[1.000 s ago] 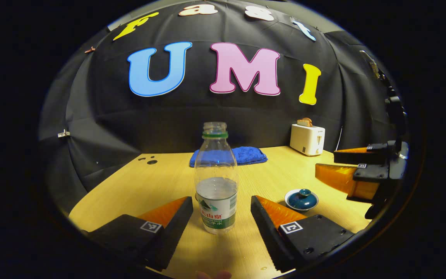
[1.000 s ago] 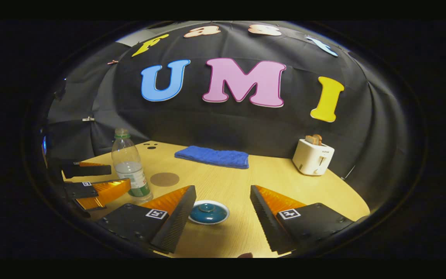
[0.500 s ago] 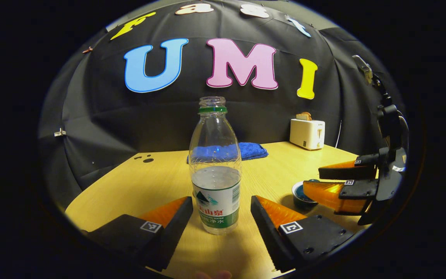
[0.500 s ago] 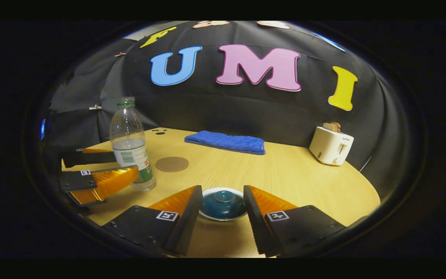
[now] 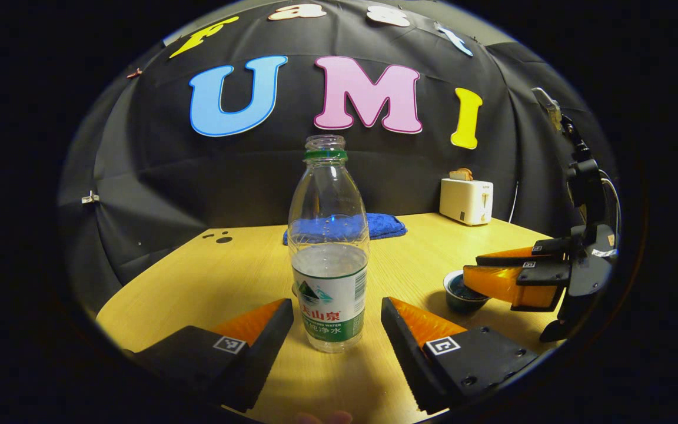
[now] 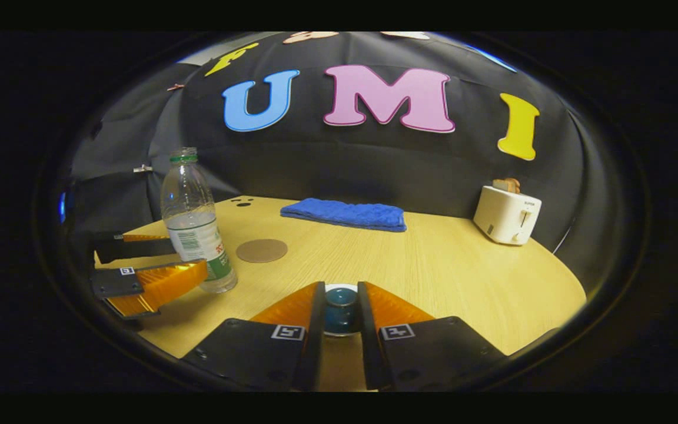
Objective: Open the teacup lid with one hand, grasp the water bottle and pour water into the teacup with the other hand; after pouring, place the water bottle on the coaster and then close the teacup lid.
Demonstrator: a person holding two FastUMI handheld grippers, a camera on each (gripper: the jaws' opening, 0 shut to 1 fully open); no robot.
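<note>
Since before, right tool [image 6: 339, 312] narrowed around teacup lid [image 6: 339, 310]; left tool [image 5: 336, 330] gapes beside bottle [image 5: 328, 247].

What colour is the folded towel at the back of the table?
Blue; the towel shows best in the right gripper view.

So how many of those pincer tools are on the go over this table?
2. The left gripper stands open either side of the water bottle. The right gripper is closed on the teacup lid, to the bottle's right.
</note>
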